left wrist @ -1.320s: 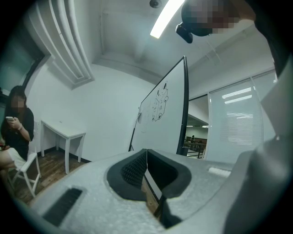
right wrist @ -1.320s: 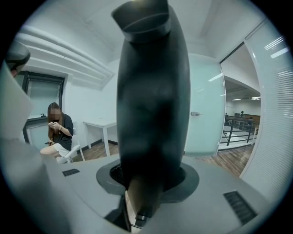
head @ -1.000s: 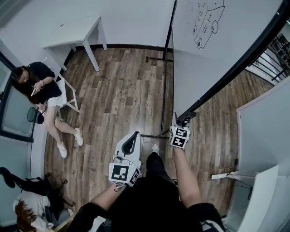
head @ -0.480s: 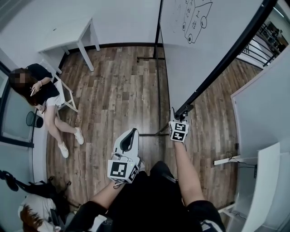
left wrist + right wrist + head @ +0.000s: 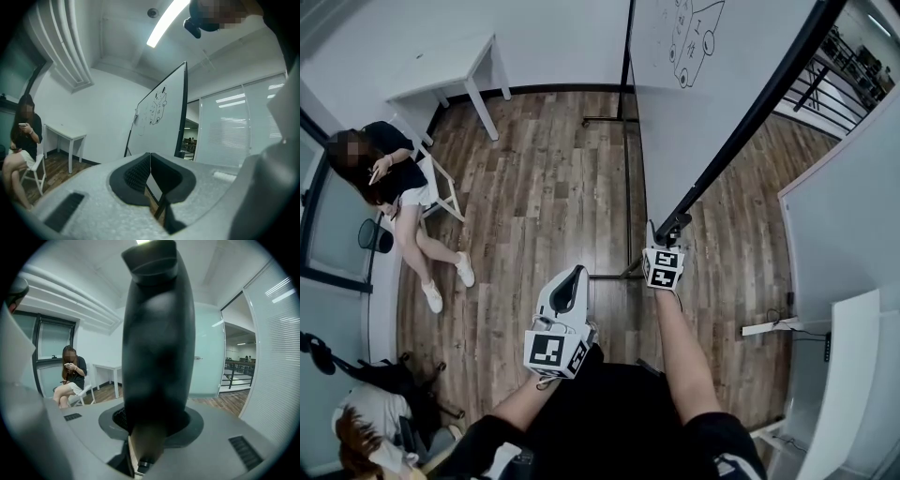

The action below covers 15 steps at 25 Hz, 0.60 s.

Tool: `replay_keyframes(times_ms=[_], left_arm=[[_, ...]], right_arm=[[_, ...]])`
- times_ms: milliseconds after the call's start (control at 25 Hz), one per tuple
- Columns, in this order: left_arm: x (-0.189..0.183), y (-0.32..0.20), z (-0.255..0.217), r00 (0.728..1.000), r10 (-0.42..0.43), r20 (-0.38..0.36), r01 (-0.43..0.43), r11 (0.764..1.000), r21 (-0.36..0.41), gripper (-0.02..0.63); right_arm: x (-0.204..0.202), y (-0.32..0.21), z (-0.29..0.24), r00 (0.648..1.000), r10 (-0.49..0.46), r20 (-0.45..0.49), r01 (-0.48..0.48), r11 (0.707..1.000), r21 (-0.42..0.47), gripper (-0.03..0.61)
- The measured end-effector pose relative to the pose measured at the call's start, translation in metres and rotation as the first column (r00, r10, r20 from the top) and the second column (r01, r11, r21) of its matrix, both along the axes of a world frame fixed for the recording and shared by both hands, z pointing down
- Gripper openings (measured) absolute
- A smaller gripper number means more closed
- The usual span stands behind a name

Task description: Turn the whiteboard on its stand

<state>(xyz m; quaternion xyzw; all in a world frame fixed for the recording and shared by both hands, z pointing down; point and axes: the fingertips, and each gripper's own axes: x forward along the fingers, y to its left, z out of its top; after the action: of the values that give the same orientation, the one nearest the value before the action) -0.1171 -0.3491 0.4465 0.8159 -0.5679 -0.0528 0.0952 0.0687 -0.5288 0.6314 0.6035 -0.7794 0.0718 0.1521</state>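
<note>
The whiteboard (image 5: 712, 103) stands tilted on its stand, with a car-like drawing (image 5: 686, 33) on its white face. Its black frame edge (image 5: 750, 117) runs down to my right gripper (image 5: 666, 242), which is shut on the frame's near end. In the right gripper view the black frame bar (image 5: 157, 333) fills the gap between the jaws of the right gripper (image 5: 157, 420). My left gripper (image 5: 567, 292) hangs free over the floor, shut and empty. In the left gripper view the left gripper (image 5: 150, 171) has its pads together, and the whiteboard (image 5: 161, 117) shows beyond.
The stand's black floor rail (image 5: 628, 178) runs along the wooden floor (image 5: 544, 187). A person (image 5: 389, 178) sits on a white chair at the left. A white table (image 5: 450, 70) stands by the far wall. White panels (image 5: 844, 216) and a power strip (image 5: 769, 326) are at the right.
My right gripper, still on the frame, has moved slightly up and left in the head view. The board's drawing has shifted left and toward the top edge. The left gripper has hardly moved.
</note>
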Motion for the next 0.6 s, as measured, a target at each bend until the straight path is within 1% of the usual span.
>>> replay_keyframes(times_ms=[280, 600], left_arm=[[0.016, 0.048, -0.004, 0.999, -0.046, 0.016, 0.046, 0.999, -0.002, 0.018], [0.031, 0.097, -0.005, 0.997, -0.072, 0.020, 0.072, 0.997, 0.001, 0.018]], right_arm=[[0.006, 0.031, -0.001, 1.000, -0.022, 0.003, 0.022, 1.000, -0.007, 0.146], [0.008, 0.077, -0.002, 0.999, -0.035, 0.000, 0.035, 0.999, -0.009, 0.146]])
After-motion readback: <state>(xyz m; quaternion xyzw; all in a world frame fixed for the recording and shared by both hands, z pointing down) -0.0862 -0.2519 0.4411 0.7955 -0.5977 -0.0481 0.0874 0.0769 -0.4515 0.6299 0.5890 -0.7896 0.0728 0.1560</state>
